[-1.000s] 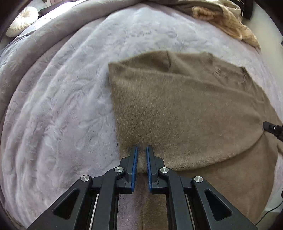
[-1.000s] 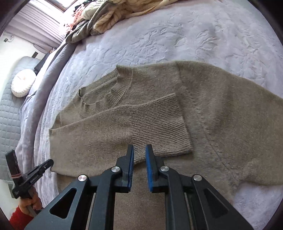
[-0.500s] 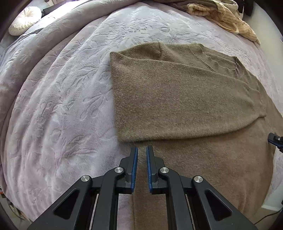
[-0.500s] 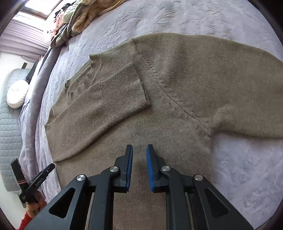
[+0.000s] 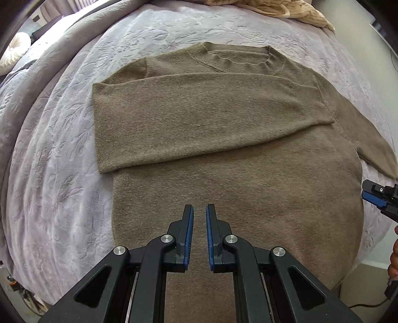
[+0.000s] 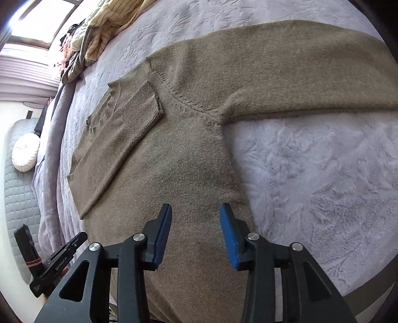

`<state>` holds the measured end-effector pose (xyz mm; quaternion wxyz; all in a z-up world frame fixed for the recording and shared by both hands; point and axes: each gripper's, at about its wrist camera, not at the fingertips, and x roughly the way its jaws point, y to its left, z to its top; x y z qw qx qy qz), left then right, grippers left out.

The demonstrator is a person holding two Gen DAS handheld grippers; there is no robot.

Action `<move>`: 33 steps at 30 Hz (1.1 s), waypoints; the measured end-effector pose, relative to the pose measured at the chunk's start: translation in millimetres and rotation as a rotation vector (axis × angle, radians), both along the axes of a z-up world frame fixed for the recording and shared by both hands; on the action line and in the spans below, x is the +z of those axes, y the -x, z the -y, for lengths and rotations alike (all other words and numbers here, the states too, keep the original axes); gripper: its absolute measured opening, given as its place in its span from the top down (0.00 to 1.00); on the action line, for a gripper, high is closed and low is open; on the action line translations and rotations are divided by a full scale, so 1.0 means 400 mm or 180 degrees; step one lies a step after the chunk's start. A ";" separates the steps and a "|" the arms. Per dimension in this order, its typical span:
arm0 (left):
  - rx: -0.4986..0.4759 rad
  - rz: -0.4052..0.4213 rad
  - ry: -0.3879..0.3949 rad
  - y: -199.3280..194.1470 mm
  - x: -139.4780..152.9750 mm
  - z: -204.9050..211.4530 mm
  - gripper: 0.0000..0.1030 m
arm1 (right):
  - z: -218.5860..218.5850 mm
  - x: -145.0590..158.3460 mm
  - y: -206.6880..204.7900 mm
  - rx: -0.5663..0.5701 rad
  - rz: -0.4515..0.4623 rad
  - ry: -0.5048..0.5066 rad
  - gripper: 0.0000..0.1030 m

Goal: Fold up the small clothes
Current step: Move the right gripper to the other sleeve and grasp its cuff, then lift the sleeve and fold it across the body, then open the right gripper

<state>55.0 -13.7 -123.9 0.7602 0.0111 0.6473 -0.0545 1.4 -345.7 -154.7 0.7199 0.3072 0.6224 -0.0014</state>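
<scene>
A brown knit sweater (image 5: 236, 188) lies flat on the lilac bedspread (image 5: 54, 154), collar away from me. Its left sleeve (image 5: 199, 119) is folded across the chest. Its right sleeve (image 6: 298, 72) lies stretched out sideways. My left gripper (image 5: 198, 211) hovers over the lower body of the sweater, its jaws nearly together with a narrow gap and nothing between them. My right gripper (image 6: 195, 211) is open and empty above the sweater's right side, below the armpit seam (image 6: 211, 116). The right gripper also shows in the left wrist view (image 5: 378, 198) at the right edge.
A heap of cream and olive clothes (image 6: 99, 37) lies at the far end of the bed, also in the left wrist view (image 5: 286, 10). A round white cushion (image 6: 24, 151) rests on a grey quilted headboard at the left. The bed edge runs along the lower right.
Both grippers have pulled back from the folded sleeve towards the hem. The right gripper has swung right towards the stretched-out sleeve and its jaws have opened wide.
</scene>
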 end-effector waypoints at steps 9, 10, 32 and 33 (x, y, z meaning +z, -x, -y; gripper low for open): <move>-0.0123 0.0082 -0.0291 -0.024 0.026 0.083 0.02 | 0.090 0.006 0.048 -0.0307 0.0039 -0.0073 0.36; -0.0141 0.0098 -0.0312 -0.029 0.028 0.095 0.02 | 0.103 0.006 0.053 -0.0355 0.0045 -0.0085 0.35; -0.0465 0.0411 0.0039 -0.122 0.104 0.366 0.02 | 0.725 0.007 0.183 -0.2376 0.0718 -0.0312 0.34; -0.0467 0.0458 0.0091 -0.123 0.112 0.378 0.02 | 0.747 0.003 0.189 -0.2491 0.0789 -0.0400 0.34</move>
